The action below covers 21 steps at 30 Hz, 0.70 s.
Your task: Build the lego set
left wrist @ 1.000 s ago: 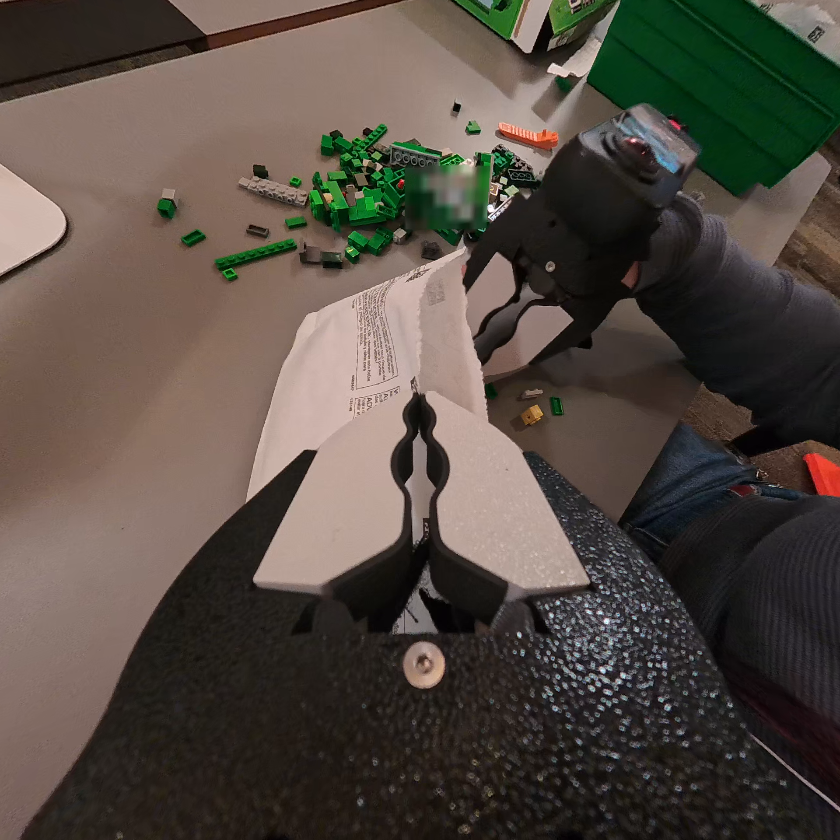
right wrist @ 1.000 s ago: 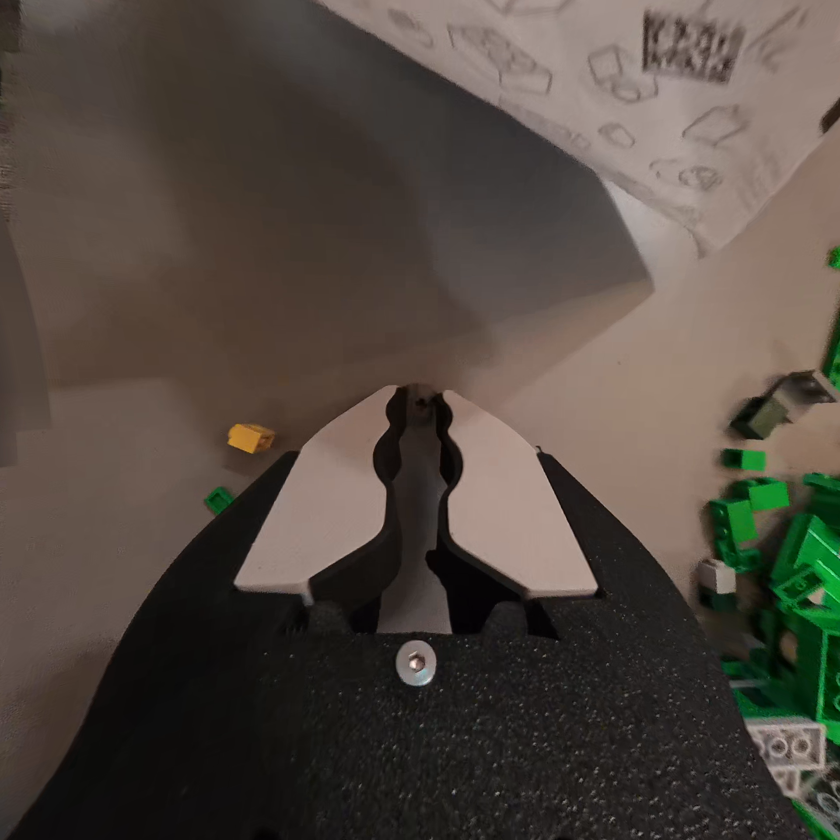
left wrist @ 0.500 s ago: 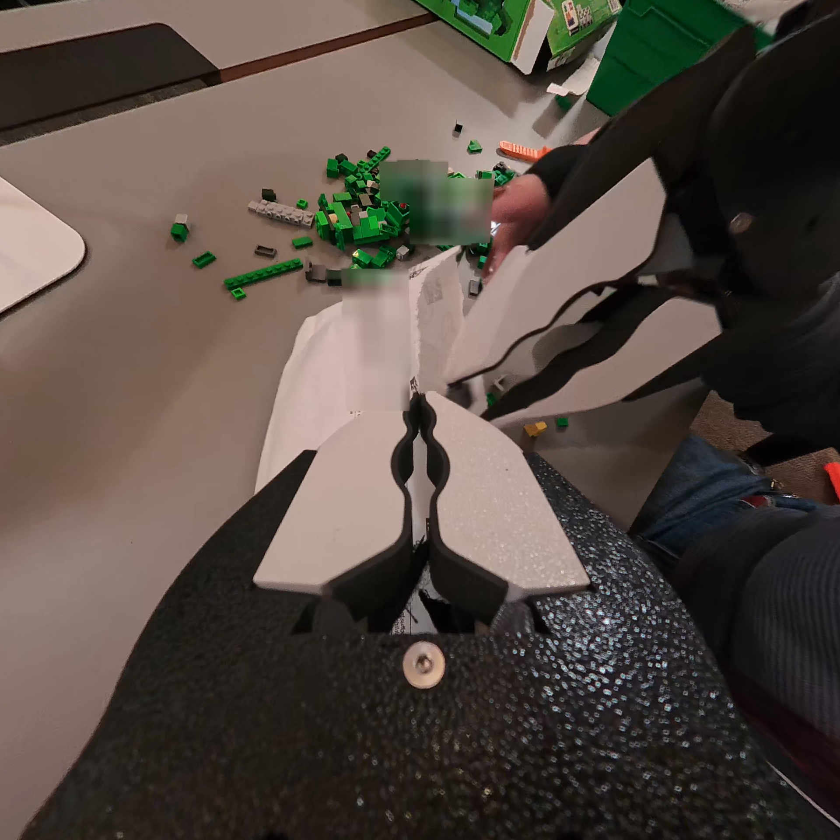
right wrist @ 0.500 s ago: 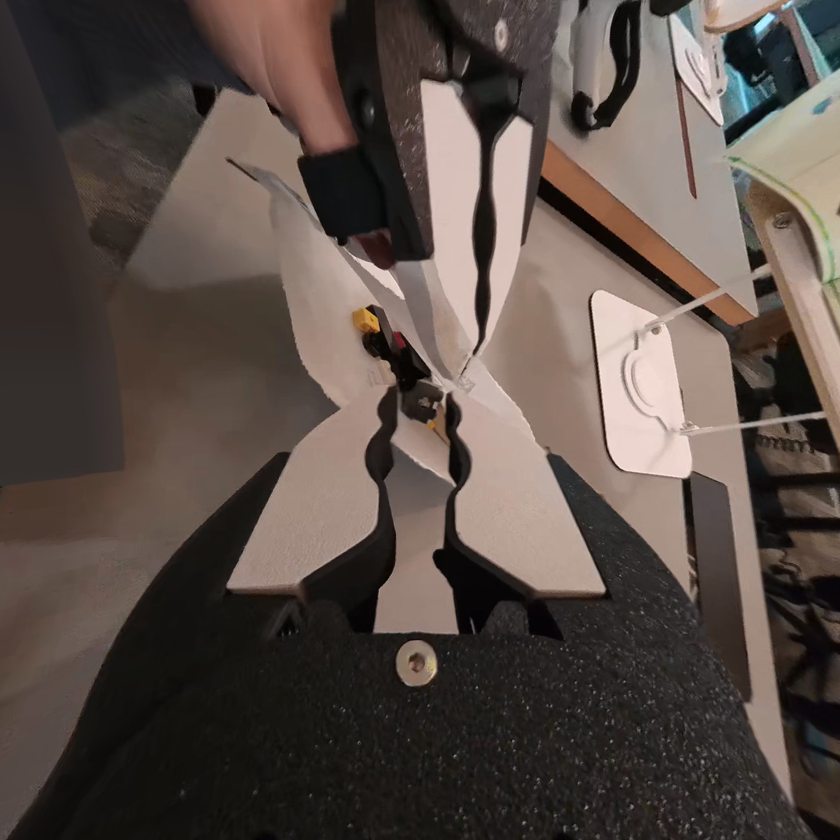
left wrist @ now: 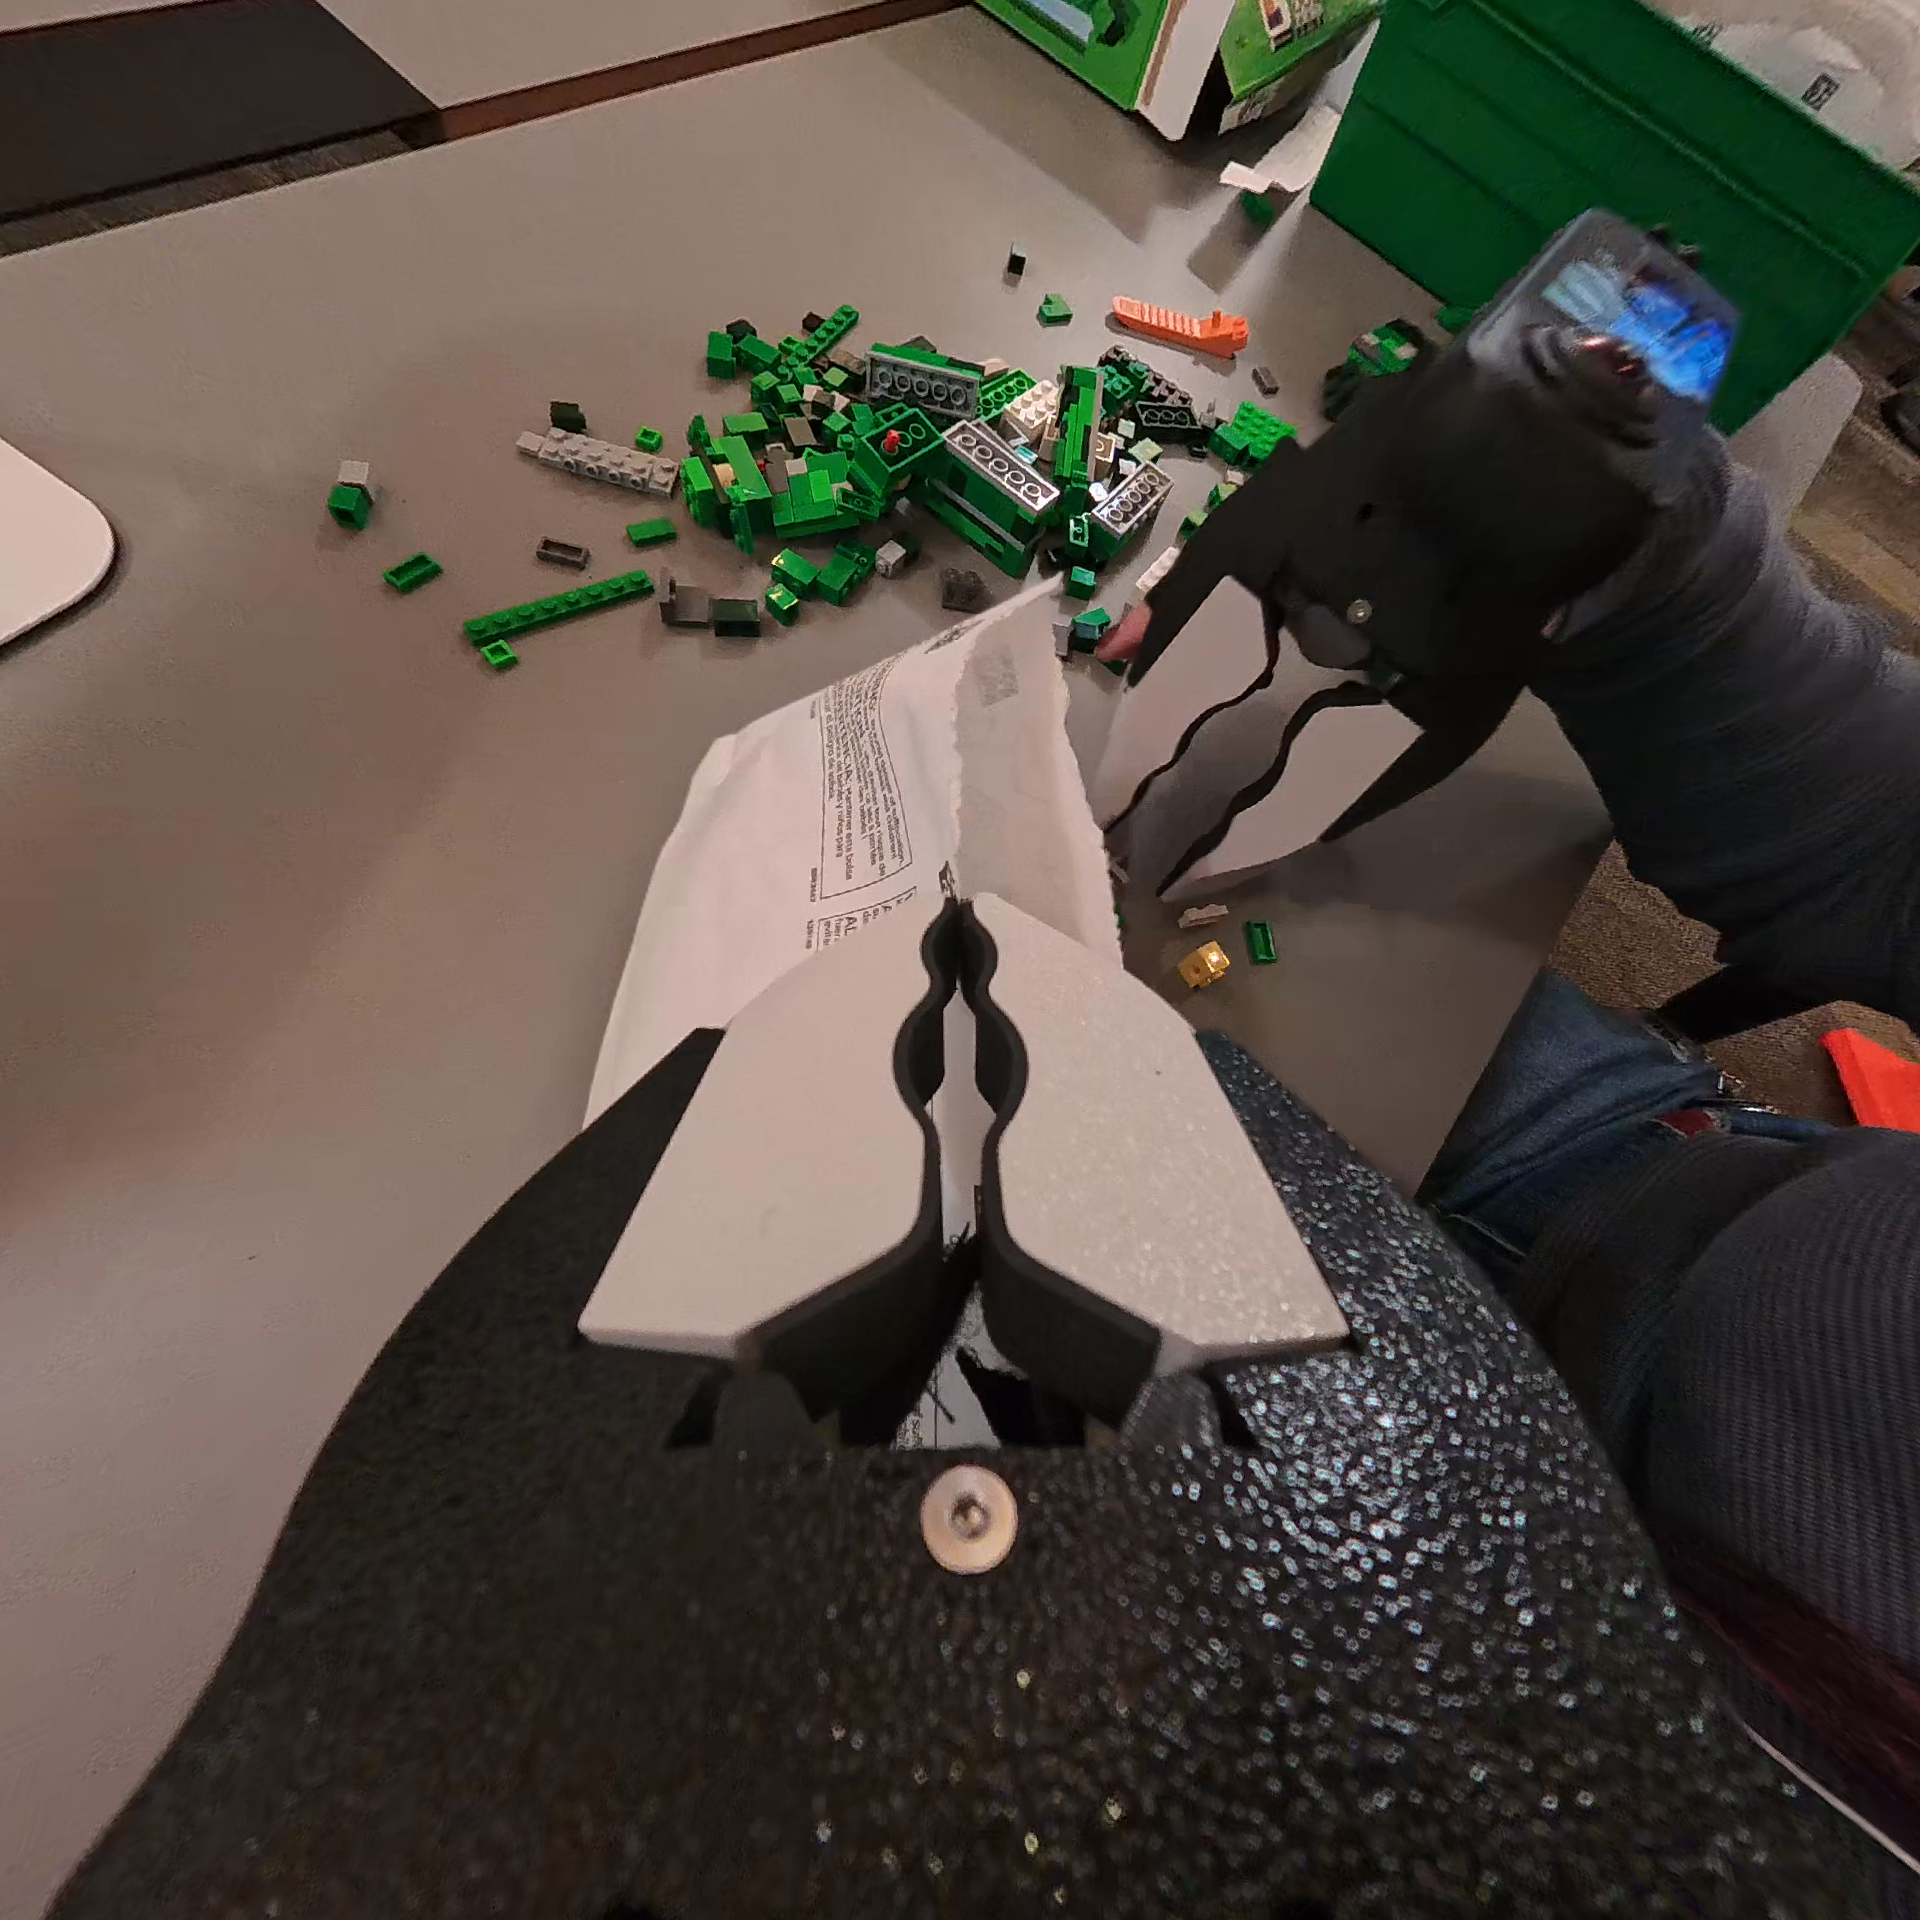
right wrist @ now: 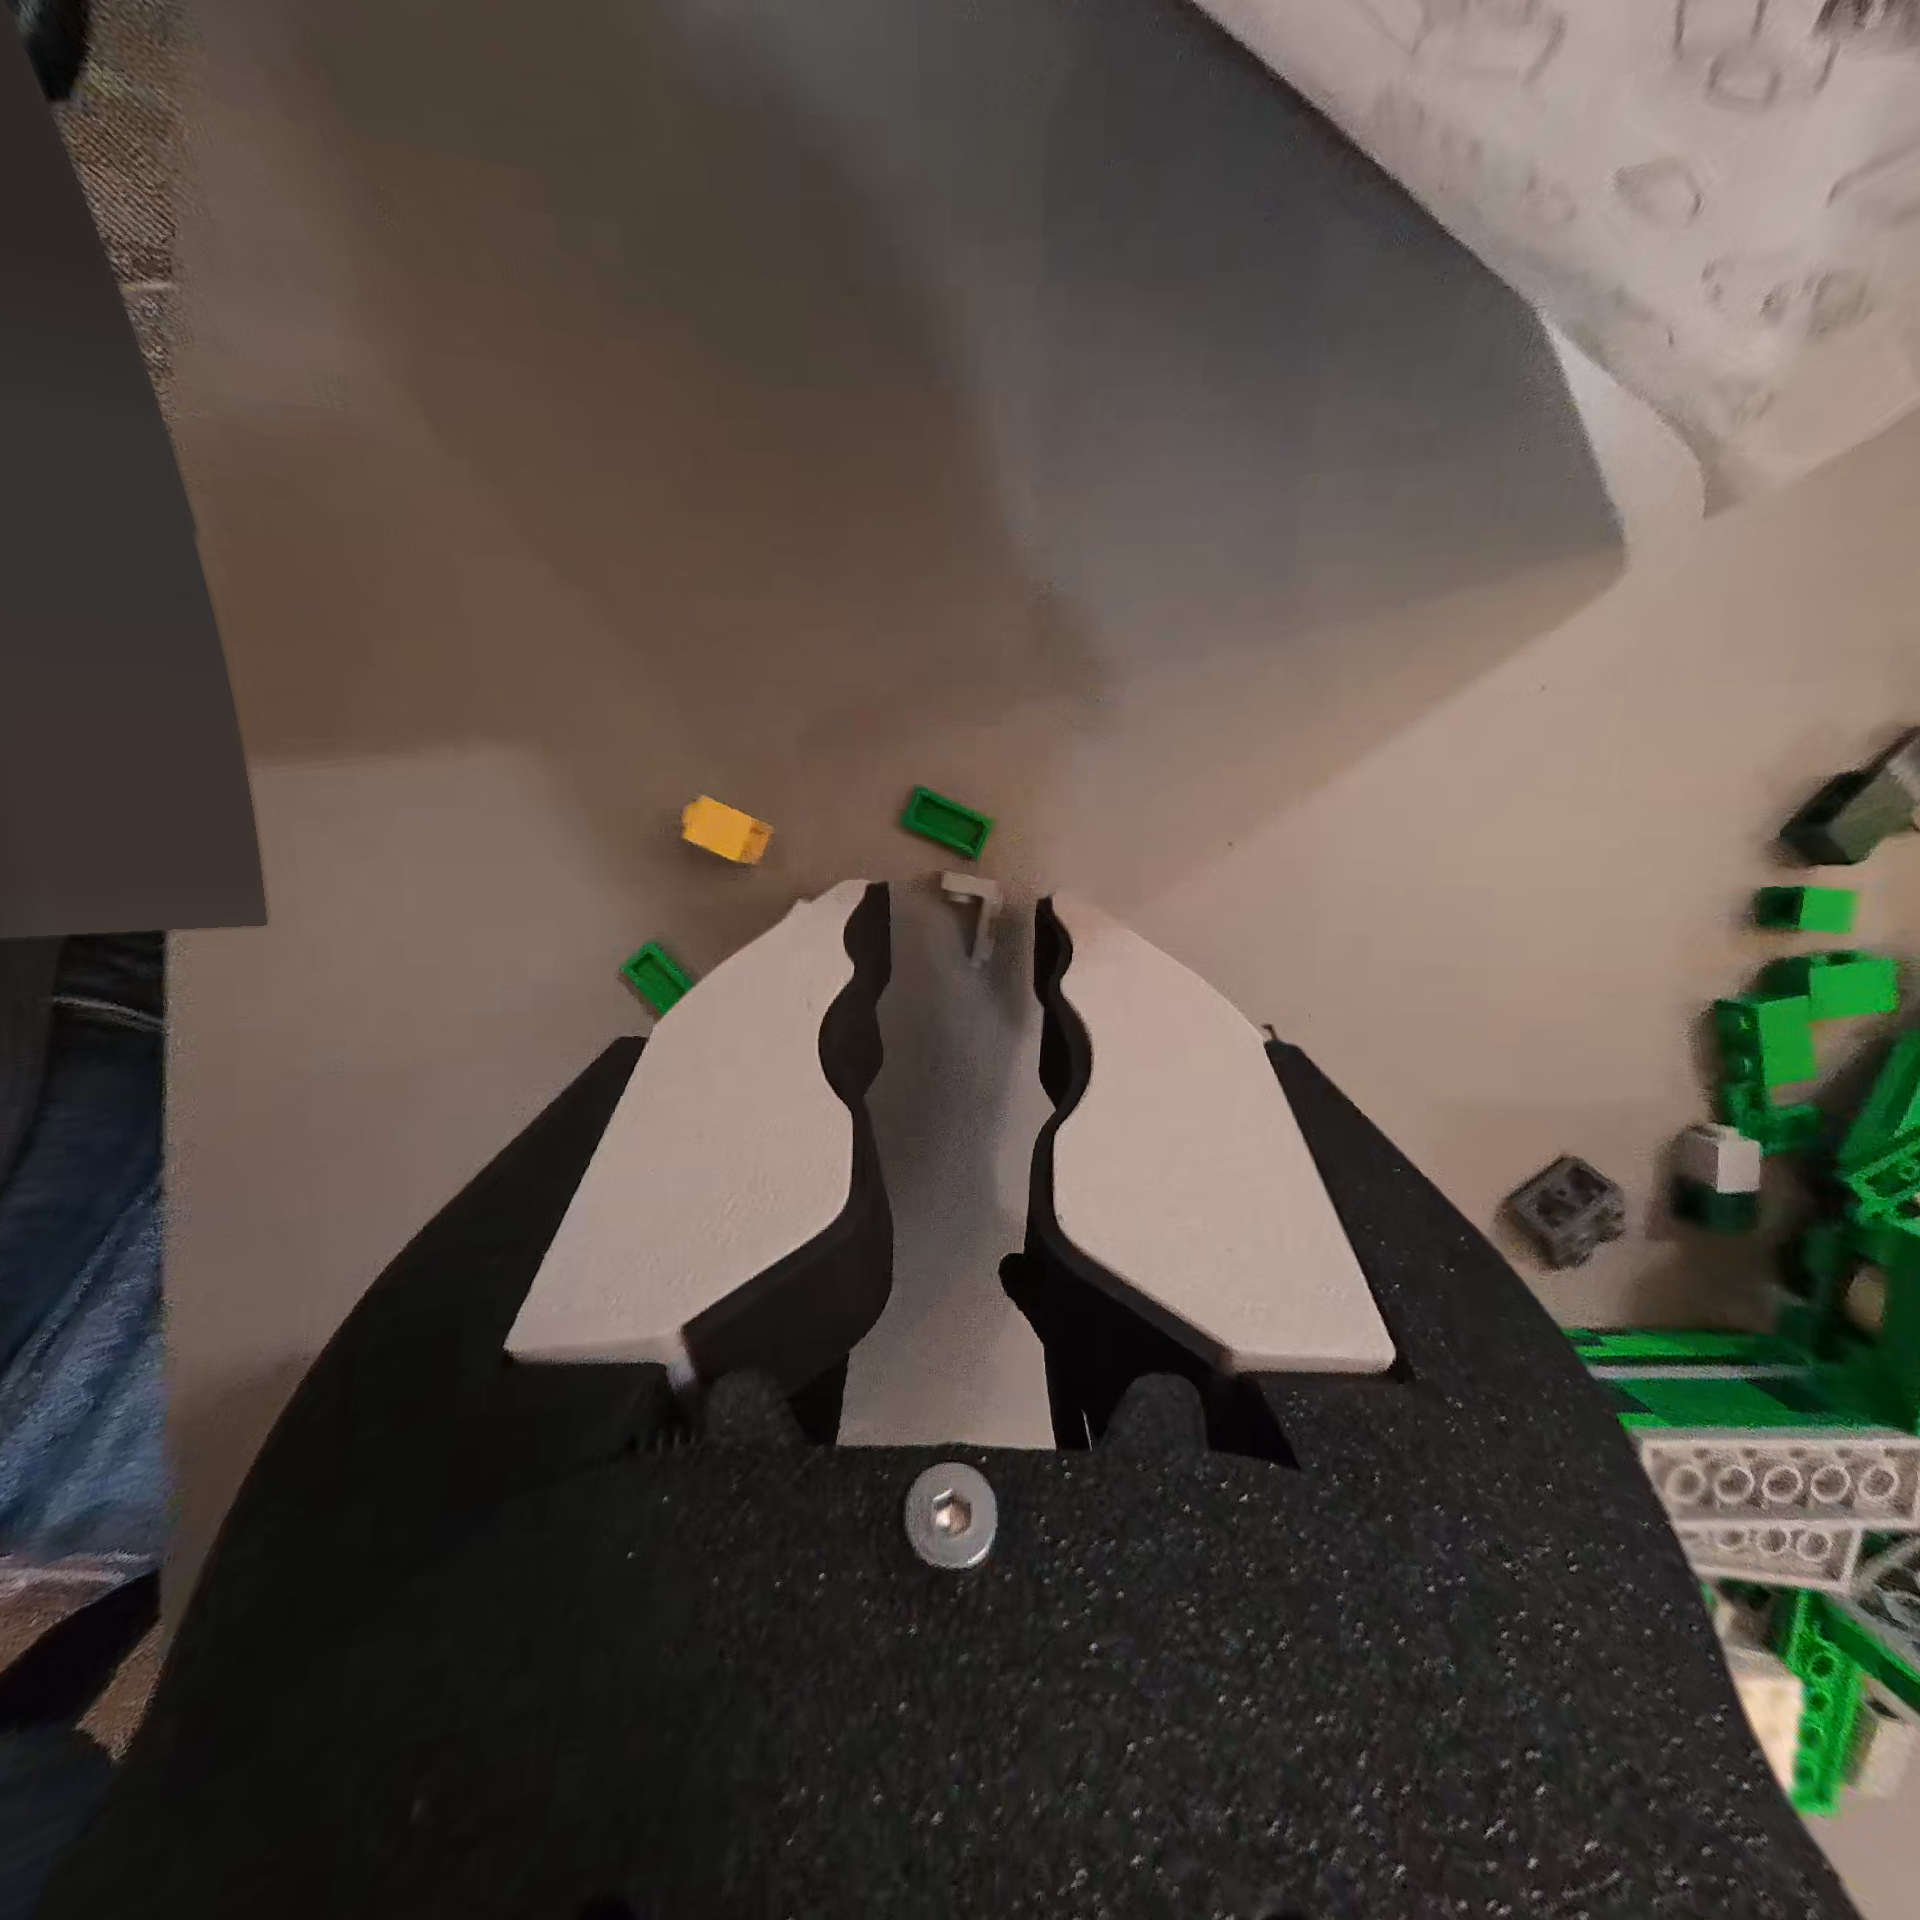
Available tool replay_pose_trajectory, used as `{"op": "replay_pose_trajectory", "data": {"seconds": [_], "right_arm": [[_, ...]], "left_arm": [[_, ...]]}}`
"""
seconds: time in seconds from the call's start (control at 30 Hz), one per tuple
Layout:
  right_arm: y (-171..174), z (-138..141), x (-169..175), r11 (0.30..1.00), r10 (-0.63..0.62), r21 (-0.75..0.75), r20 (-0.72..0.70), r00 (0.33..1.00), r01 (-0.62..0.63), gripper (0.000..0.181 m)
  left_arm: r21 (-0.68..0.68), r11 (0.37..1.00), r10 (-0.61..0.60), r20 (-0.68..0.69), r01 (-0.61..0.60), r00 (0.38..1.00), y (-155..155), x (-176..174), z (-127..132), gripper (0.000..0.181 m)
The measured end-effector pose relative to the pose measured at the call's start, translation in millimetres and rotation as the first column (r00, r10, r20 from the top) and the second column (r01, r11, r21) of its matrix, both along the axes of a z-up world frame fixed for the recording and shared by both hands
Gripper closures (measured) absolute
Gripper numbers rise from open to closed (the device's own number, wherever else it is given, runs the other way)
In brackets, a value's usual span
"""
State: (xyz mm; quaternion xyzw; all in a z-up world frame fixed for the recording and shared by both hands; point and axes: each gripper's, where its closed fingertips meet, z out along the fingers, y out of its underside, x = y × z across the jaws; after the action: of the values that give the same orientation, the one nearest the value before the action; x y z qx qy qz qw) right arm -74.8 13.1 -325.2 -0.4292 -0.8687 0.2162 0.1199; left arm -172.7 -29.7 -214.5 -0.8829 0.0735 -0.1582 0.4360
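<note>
My left gripper point(left wrist: 957, 914) is shut on a torn white paper bag point(left wrist: 831, 831) and holds it up above the grey table point(left wrist: 312, 883). My right gripper point(right wrist: 961, 909) is open, low over the table just right of the bag; it also shows in the left wrist view point(left wrist: 1138, 857). A small grey bracket piece point(right wrist: 971, 909) lies between its fingertips, apart from them. A yellow brick point(right wrist: 727, 829) and two green tiles point(right wrist: 948, 823) point(right wrist: 657, 975) lie just beyond. The bag point(right wrist: 1662, 208) hangs above at the upper right. A pile of loose green and grey bricks point(left wrist: 935, 457) lies farther back.
An orange brick separator point(left wrist: 1179, 322), a green bin point(left wrist: 1610, 135) and green boxes point(left wrist: 1143, 42) stand at the back right. A white pad point(left wrist: 42, 540) is at the left. The person's jeans leg point(left wrist: 1558, 1091) is past the table's near right edge. My right fingertips sit around 15 cm from my left ones.
Half a second ago my right gripper was raised at the bag's torn mouth. It has dropped back to the table and opened wider around the grey piece. The left gripper still holds the bag.
</note>
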Motion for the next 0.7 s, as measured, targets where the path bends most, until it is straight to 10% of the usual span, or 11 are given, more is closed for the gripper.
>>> {"op": "replay_pose_trajectory", "data": {"seconds": [0.23, 0.5, 0.7], "right_arm": [[3, 9, -9, 0.999, 0.039, 0.033, -0.053, 0.998, -0.037, 0.178], [-48, 125, -56, 0.986, 0.161, 0.057, -0.519, 0.839, -0.154, 0.178], [-51, 118, -83, 0.97, 0.197, 0.223, -0.514, 0.835, -0.091, 0.173]], "left_arm": [[0.0, 1.0, 0.0, 0.007, 0.0, 1.0, -1, -1, 0, 0.181], [-0.005, 1.0, 0.0, 0.005, 0.0, 1.0, 0, -1, -1, 0.181], [-0.009, 1.0, -0.004, 0.0, 0.004, 1.0, 0, 0, -2, 0.181]]}}
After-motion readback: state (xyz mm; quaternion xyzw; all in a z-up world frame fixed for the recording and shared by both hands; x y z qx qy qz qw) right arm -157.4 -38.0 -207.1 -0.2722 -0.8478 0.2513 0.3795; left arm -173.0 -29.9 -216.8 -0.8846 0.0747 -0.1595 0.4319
